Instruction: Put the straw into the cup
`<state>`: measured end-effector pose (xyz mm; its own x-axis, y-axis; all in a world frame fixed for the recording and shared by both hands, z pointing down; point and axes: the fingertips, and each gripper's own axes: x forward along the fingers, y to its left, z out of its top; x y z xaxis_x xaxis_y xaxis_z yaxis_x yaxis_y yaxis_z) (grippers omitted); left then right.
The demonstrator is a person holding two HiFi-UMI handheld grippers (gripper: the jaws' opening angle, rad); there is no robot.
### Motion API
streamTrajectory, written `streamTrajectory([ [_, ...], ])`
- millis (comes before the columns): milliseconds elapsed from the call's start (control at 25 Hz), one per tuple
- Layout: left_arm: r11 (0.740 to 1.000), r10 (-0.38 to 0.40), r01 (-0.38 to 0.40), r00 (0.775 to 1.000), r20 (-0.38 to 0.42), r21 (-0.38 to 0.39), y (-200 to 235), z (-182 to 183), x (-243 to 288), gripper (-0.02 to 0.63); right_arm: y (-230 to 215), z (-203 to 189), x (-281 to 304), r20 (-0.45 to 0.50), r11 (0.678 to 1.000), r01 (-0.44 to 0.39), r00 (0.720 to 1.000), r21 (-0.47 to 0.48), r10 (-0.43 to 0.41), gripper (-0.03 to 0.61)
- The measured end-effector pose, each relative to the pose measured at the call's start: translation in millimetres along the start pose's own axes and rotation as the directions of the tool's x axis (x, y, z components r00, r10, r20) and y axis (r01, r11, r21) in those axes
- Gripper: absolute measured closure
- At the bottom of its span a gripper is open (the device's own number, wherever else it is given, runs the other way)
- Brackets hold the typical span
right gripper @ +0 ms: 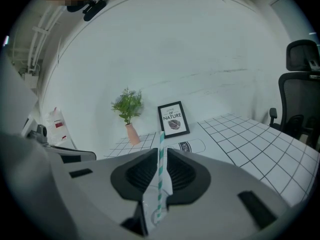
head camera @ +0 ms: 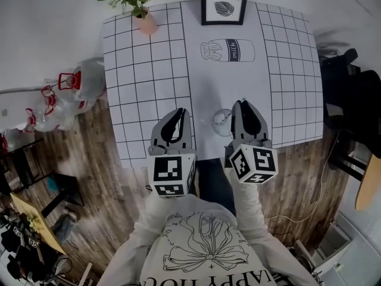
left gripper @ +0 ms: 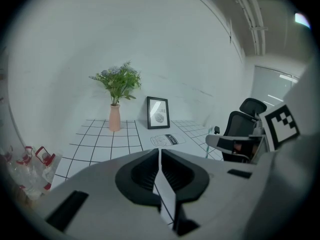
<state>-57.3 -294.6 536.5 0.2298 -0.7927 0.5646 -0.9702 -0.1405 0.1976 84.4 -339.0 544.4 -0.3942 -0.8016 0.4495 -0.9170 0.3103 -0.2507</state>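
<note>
Your right gripper (right gripper: 161, 151) pinched a thin green-and-white striped paper straw (right gripper: 160, 184); your left gripper (left gripper: 159, 153) was squeezed shut, empty.

**Desk middle open, far edge occupied**

The desk (head camera: 149, 70) is bare across its middle and along both sides, giving free passage there. A vase (head camera: 146, 24) with a plant and a picture frame (head camera: 224, 2) stand along the far edge. The cup (head camera: 219, 121) stands near the front edge, just beside the right tool (head camera: 243, 107). An office chair (right gripper: 301, 86) stands off the desk's right side.
</note>
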Motion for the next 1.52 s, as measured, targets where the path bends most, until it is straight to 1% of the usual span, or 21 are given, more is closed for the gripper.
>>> streamTrajectory([
  [80,1.0,-0.001,0.001,1.0,0.008,0.002,-1,4,-2,0.597,0,4,-2,0.005,1.0,0.002,1.0,0.003,-0.002,0.504],
  [160,1.0,-0.003,0.003,1.0,0.023,0.008,-2,11,-4,0.597,1,10,-5,0.019,1.0,0.004,1.0,0.004,-0.005,0.494],
  [360,1.0,-0.011,0.01,0.997,0.071,0.023,-7,33,-12,0.597,5,34,-21,0.079,1.0,0.016,0.997,-0.002,-0.016,0.492],
  [480,0.999,-0.021,0.016,0.994,0.111,0.039,-13,51,-19,0.597,7,51,-34,0.119,0.999,0.026,0.993,-0.022,-0.023,0.495],
  [600,0.998,-0.028,0.02,0.987,0.156,0.057,-20,70,-28,0.597,9,68,-45,0.158,0.999,0.04,0.987,-0.034,-0.034,0.527],
  [720,0.997,-0.04,0.027,0.978,0.203,0.068,-28,91,-37,0.597,12,85,-57,0.196,0.998,0.046,0.98,-0.039,-0.038,0.54],
  [1080,0.994,-0.063,0.029,0.944,0.324,0.107,-45,141,-67,0.597,29,134,-84,0.297,0.996,0.037,0.955,-0.077,-0.012,0.549],
  [1280,0.992,-0.058,0.011,0.923,0.38,0.126,-47,161,-81,0.597,34,154,-93,0.343,0.994,0.044,0.939,-0.099,-0.008,0.555],
  [1520,0.991,-0.06,0.003,0.905,0.42,0.137,-51,177,-92,0.597,39,172,-102,0.378,0.991,0.051,0.926,-0.127,0.001,0.561],
])
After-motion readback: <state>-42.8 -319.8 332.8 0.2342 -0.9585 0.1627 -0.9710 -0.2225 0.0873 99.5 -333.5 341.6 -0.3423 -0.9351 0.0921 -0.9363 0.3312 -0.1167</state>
